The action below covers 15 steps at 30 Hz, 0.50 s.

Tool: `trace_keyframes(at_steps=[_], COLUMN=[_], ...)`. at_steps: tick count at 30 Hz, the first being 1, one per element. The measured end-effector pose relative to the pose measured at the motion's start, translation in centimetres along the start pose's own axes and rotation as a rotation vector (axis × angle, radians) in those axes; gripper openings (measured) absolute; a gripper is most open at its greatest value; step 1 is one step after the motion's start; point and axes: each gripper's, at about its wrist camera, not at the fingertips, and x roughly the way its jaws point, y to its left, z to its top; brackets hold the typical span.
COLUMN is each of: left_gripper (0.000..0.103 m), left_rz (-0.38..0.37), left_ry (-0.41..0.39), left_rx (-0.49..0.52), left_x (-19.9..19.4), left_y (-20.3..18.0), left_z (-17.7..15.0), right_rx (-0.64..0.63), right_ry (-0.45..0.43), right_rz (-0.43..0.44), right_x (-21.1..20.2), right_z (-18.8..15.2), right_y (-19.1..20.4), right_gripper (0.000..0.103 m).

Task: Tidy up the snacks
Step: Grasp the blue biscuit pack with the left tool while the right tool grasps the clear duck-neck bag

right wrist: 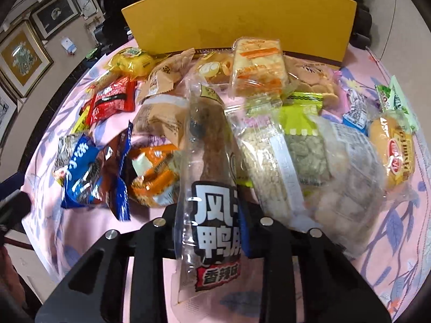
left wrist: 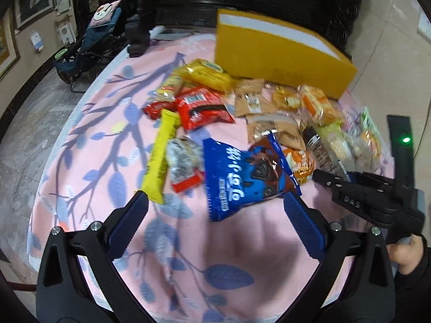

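**Duck-leg pack pinched, lift pending**

Right gripper (right wrist: 212, 228) is closed on the near end of a clear duck-leg pack (right wrist: 207, 177); blue pad visible hard against the film beside the bold lettering. Pack's far end lies over the snack pile, touching a tan pouch (right wrist: 161, 123) and a clear oat bar (right wrist: 266, 167). Yellow box (right wrist: 242, 18) stands upright at the far edge of the pink cloth (right wrist: 398, 237), behind the pile.

Left gripper (left wrist: 215, 207) has its jaws spread wide, nothing between the pads; a blue cookie bag (left wrist: 242, 177) lies just ahead of the tips, a yellow bar (left wrist: 161, 158) by the left finger.

Judgement on the lift:
- Grip sits on film at one end, so the heavy meat end will likely swing. Raise straight and slowly until it clears the neighbours.
- Slick wrapper; watch for slip before carrying.
- Probably bound for the box; carry high enough to clear its front wall.
- Keep the left gripper off to the side until the right is clear, then take the cookie bag.
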Motion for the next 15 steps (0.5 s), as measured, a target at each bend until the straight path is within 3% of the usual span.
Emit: trace_keyframes(at_steps=[4,9,11,13,15], left_gripper=[0.101,0.101,0.101,0.101,0.101], left_rz=[-0.010,0.027,0.030,-0.015,-0.025], left_ry=[0.039,0.032,0.070,0.090,0.062], left_rx=[0.006,0.016,-0.002,-0.029,-0.051], left_x=[2.4,4.9,6.9,8.5,9.0], left_y=[-2.0,-3.7,-3.9,-3.8,-3.8], left_z=[0.3,1.3,1.7,1.8,1.6], right_rx=[0.026,0.026,0.024,0.026,0.033], right_ry=[-0.006,-0.003,-0.004,-0.007,-0.009], right_rz=[0.049,0.098,0.108,0.119,0.130], right_x=[-1.0,-1.4,-1.4,-1.5,-1.3], right_z=[-1.1,-1.8,-1.8,-1.8,-1.7], right_y=[-1.6,-2.7,-2.8,-3.1,-3.1], right_gripper=[0.032,0.032,0.032,0.032,0.032])
